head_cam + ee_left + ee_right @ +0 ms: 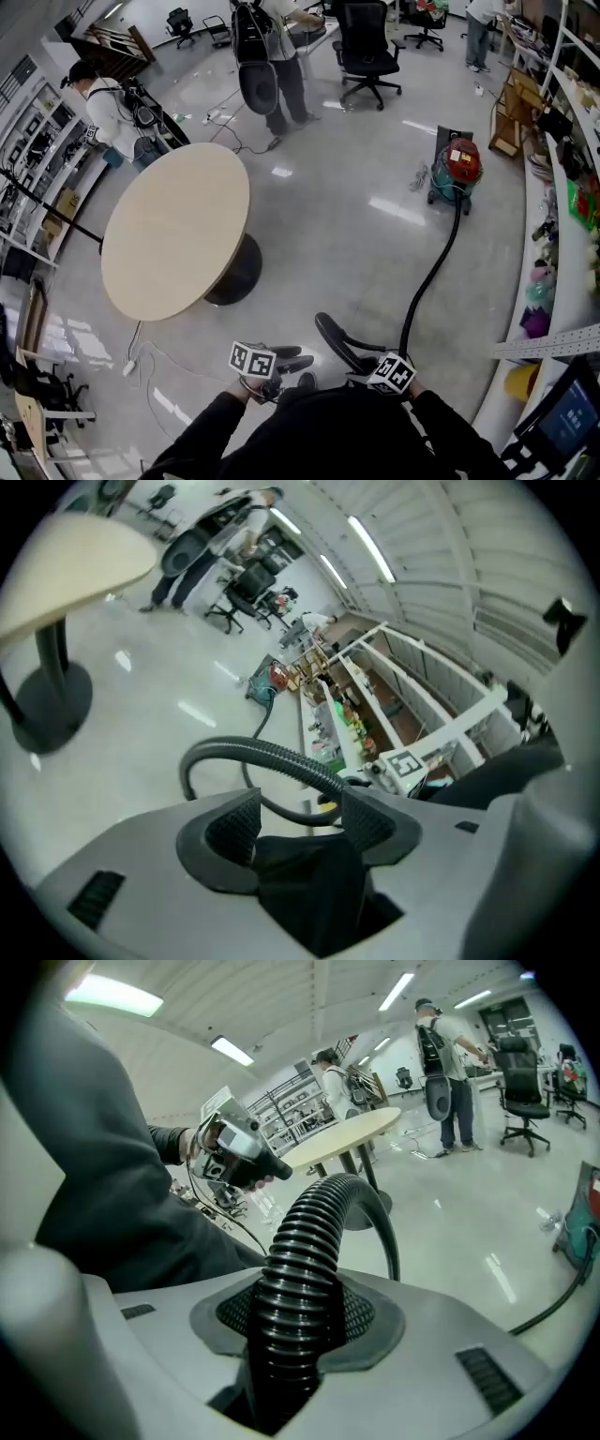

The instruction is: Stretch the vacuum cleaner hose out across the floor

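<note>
Jaws, right: right gripper (pixel 298 1309) clamped on the ribbed black hose (pixel 305 1241).
Jaws, left: left gripper (pixel 298 819) spread, empty; the hose loop lies just beyond.
Hose: trails over the floor (pixel 328 234) from the vacuum cleaner (pixel 457 167).
Handling: likely light, springy, kink-prone; ribs aid grip, best held near its free end.

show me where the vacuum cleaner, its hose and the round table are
vacuum cleaner (pixel 461 161), head view, red top of its body
hose (pixel 430 272), head view, midway along its black length
round table (pixel 173 230), head view, bare tabletop
</note>
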